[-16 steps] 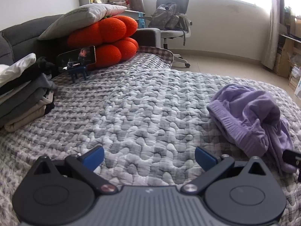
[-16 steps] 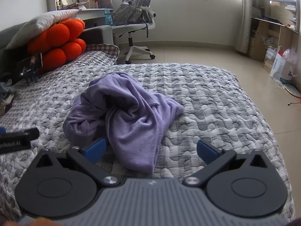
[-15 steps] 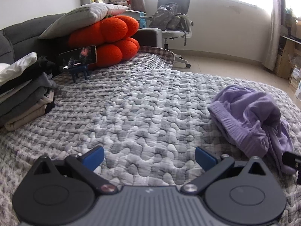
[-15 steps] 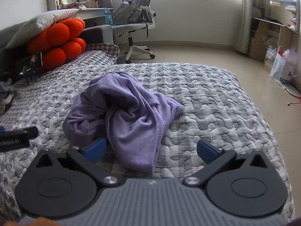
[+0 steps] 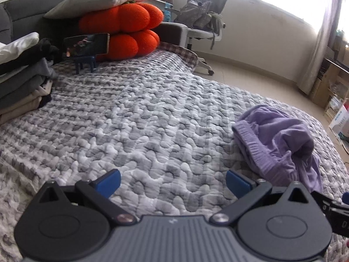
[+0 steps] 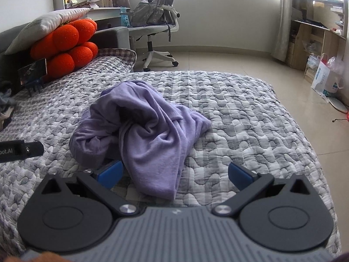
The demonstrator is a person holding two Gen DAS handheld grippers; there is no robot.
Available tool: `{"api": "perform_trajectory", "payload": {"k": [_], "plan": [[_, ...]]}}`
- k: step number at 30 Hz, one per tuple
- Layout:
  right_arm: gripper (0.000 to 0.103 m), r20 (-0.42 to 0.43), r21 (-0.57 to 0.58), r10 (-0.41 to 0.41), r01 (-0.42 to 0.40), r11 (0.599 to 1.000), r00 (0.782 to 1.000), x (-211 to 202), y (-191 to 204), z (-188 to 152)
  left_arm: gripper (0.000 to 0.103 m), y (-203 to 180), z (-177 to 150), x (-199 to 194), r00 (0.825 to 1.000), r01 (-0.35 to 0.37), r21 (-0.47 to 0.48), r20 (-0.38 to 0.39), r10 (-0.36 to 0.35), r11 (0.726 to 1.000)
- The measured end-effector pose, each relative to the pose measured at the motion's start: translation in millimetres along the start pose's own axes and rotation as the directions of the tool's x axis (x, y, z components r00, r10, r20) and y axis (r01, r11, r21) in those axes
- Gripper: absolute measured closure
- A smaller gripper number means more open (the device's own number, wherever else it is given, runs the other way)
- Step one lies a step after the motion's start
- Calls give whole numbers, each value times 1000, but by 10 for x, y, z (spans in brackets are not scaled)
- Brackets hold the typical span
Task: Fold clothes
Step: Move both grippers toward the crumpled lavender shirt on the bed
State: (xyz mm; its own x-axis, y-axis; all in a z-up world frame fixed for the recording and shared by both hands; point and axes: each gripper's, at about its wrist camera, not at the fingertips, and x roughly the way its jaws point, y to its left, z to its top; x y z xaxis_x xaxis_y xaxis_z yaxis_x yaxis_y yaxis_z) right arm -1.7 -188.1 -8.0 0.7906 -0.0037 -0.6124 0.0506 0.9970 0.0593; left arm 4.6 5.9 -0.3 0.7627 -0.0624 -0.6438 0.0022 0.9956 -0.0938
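Both sets of fingers stood spread wide with nothing clamped between them. The left gripper [image 5: 172, 181], black-bodied with blue-padded fingers [image 5: 109, 180], hung tilted downward over bare grey-and-white quilted bedspread [image 5: 141, 120], its pads touching no cloth. The right gripper [image 6: 174, 173] was aimed at the crumpled lavender knit garment [image 6: 144, 126], which lay in a loose heap on the bed toward its right side; a hanging fold of that cloth reached down into the gap between the blue fingers [image 6: 240, 173], and the left pad sat just beside the heap, though whether it actually touched the fabric could not be told. Neither pad pressed on it. The left wrist view showed the same garment [image 5: 279, 144] from its ribbed hem side, off to the right of the left gripper and apart from it, with a black part of the right gripper just visible at the lower right edge. Only the left view showed the stack of folded clothes [image 5: 19, 83] in white, black, grey and beige at the left edge of the bed. Both views caught the orange lobed cushions [image 5: 122, 30] under a pale pillow, and the phone on a small blue stand [image 5: 86, 48]. The right view alone showed the wooden shelving [image 6: 314, 41] and the white shopping bag [image 6: 327, 76] on the tiled floor, and the left gripper's black tip at its left edge.
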Motion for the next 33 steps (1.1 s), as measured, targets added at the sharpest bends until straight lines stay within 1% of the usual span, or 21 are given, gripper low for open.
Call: {"api": "perform_trajectory", "payload": {"k": [3, 5, 9, 11, 12, 14, 16, 17, 18, 20, 22, 24, 26, 27, 29, 30, 32, 33], "plan": [[0, 10, -15, 4, -3, 1000, 1000, -25, -23, -11, 0, 9, -11, -6, 1000, 29, -6, -11, -29, 1000], [0, 25, -40, 20, -19, 999, 1000, -59, -52, -29, 0, 55, -5, 2, 999, 46, -16, -23, -47, 999], [0, 49, -46, 63, -60, 997, 997, -167, -177, -22, 0, 108, -16, 8, 999, 41, -19, -17, -42, 999], [1, 58, -42, 80, -78, 996, 995, -175, -172, 7, 0, 114, -7, 18, 999, 43, -9, -22, -43, 999], [2, 62, -42, 90, -88, 995, 994, -180, -163, 13, 0, 114, -1, 20, 999, 41, -4, -23, -41, 999], [14, 59, -54, 110, -107, 993, 992, -165, -114, 25, 0, 113, 6, 20, 999, 32, 6, -28, -31, 999], [22, 49, -70, 124, -121, 990, 991, -139, -60, 35, 0, 134, -4, 24, 999, 33, 5, -39, -32, 999], [25, 45, -78, 127, -123, 989, 991, -129, -46, 20, 0, 144, -10, 28, 998, 34, 4, -45, -33, 999], [25, 45, -84, 123, -119, 989, 991, -119, -20, 21, 0, 152, -16, 25, 998, 39, 0, -47, -39, 999], [25, 52, -79, 122, -117, 990, 991, -127, -12, 31, 0, 165, -20, -10, 997, 61, -11, -41, -61, 998], [25, 68, -68, 124, -119, 991, 990, -151, -19, 51, 0, 175, 19, -157, 994, 104, 3, 28, -104, 995], [24, 124, -51, 132, -126, 991, 983, -248, -28, 100, 0, 191, 52, -299, 985, 139, 12, 103, -139, 990], [11, 172, -28, 140, -137, 990, 975, -333, -48, 141, 0, 223, 55, -387, 974, 152, -6, 169, -149, 988], [10, 178, -12, 148, -148, 989, 973, -347, -64, 155, 0, 250, 44, -371, 972, 173, -25, 165, -166, 985], [9, 161, 0, 156, -158, 987, 975, -311, -79, 166, 0, 318, 4, -262, 969, 229, -77, 111, -220, 970], [9, 150, 1, 143, -145, 989, 978, -283, -76, 154, 0, 335, -14, -218, 968, 244, -97, 85, -236, 965], [9, 141, 1, 129, -130, 991, 982, -252, -101, 114, 0, 340, -48, -174, 966, 255, -88, 50, -252, 963], [9, 137, 2, 127, -129, 992, 982, -237, -109, 94, 0, 336, -46, -180, 970, 243, -74, 50, -239, 967]]}}
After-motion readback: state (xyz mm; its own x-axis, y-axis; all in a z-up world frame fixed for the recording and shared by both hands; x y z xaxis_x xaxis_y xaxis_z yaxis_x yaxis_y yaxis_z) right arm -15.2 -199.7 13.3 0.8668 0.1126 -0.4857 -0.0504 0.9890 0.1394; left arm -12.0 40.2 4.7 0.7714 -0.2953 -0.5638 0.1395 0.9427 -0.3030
